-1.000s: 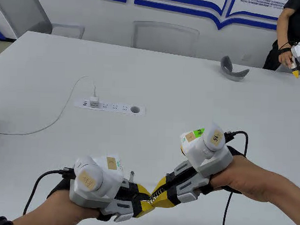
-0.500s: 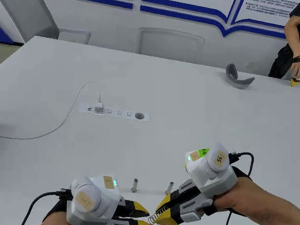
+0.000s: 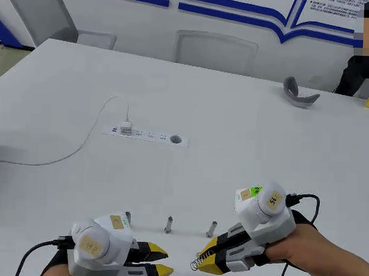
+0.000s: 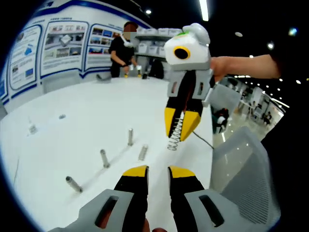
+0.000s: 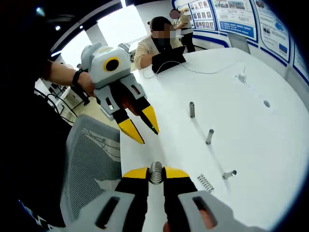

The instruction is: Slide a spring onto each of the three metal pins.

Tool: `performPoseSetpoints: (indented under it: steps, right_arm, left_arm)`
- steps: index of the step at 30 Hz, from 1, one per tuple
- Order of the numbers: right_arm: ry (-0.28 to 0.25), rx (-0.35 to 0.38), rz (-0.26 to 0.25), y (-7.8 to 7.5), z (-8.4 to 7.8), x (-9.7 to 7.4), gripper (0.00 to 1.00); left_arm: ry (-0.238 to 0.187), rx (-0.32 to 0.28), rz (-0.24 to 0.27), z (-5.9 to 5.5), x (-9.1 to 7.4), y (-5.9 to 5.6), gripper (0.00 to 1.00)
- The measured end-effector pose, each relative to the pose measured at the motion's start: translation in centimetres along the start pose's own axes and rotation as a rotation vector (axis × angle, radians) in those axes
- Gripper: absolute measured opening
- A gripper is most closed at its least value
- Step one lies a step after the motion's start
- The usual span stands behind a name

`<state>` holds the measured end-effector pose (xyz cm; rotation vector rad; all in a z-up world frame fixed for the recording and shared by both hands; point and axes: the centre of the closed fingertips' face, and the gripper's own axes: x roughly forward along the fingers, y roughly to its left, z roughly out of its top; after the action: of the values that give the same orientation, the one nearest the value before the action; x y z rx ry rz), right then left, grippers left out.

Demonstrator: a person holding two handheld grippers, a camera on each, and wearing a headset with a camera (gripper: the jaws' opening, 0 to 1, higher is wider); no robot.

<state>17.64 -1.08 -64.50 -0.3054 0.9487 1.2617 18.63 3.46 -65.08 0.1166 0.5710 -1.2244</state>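
Three short metal pins stand in a row on the white table: left pin [image 3: 128,218], middle pin [image 3: 169,224], right pin [image 3: 212,228]. In the right gripper view the far pin [image 5: 191,109] looks ribbed, as if a spring sits on it; the middle pin [image 5: 209,137] and near pin [image 5: 229,174] look bare. My right gripper [image 3: 199,264] is shut on a spring [image 3: 198,259], which sticks out past its yellow tips [image 5: 155,172], in front of the pins. My left gripper [image 3: 161,262] is open and holds nothing [image 4: 158,171], a short way left of the spring. A loose spring [image 5: 205,182] lies on the table.
A white power strip [image 3: 145,135] with a plugged charger and cable lies mid-table. A grey curved object [image 3: 300,95] rests at the far right. Chairs stand behind the table. A person sits at the far right corner. A grey mesh chair back [image 5: 94,159] is below the grippers.
The grippers met tip to tip at the spring a second ago; now they have drawn apart, and the spring stays in the right one. The head camera has tilted, bringing all three pins into sight.
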Motion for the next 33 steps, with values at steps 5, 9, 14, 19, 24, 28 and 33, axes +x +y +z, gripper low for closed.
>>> performPoseSetpoints:
  steps: [5,9,14,19,24,28,33]
  right_arm:
    - [0.030,0.004,-0.030,-1.1,-0.7,0.4,0.13]
    - [0.032,0.012,-0.042,-1.5,-0.7,0.5,0.13]
    - [0.040,0.015,-0.064,-2.3,-0.9,1.0,0.13]
    - [0.052,0.016,-0.080,-3.2,-1.0,1.6,0.13]
    - [0.067,0.010,-0.096,-4.4,-0.9,2.1,0.13]
    - [0.078,0.003,-0.104,-5.2,-0.5,2.3,0.13]
    - [0.082,0.001,-0.118,-6.2,0.2,2.5,0.13]
  left_arm:
    - [-0.004,-0.029,0.053,-0.5,-0.5,1.4,0.19]
    - [-0.013,-0.063,0.101,-1.0,-0.7,2.3,0.21]
    - [-0.018,-0.102,0.144,-1.7,-1.0,3.3,0.23]
    - [-0.007,-0.110,0.177,-2.3,-1.4,4.1,0.27]
    - [-0.007,-0.126,0.200,-2.7,-1.8,4.9,0.30]
    - [-0.004,-0.122,0.218,-2.7,-2.0,5.3,0.33]
    - [-0.003,-0.122,0.237,-2.8,-2.3,5.9,0.34]
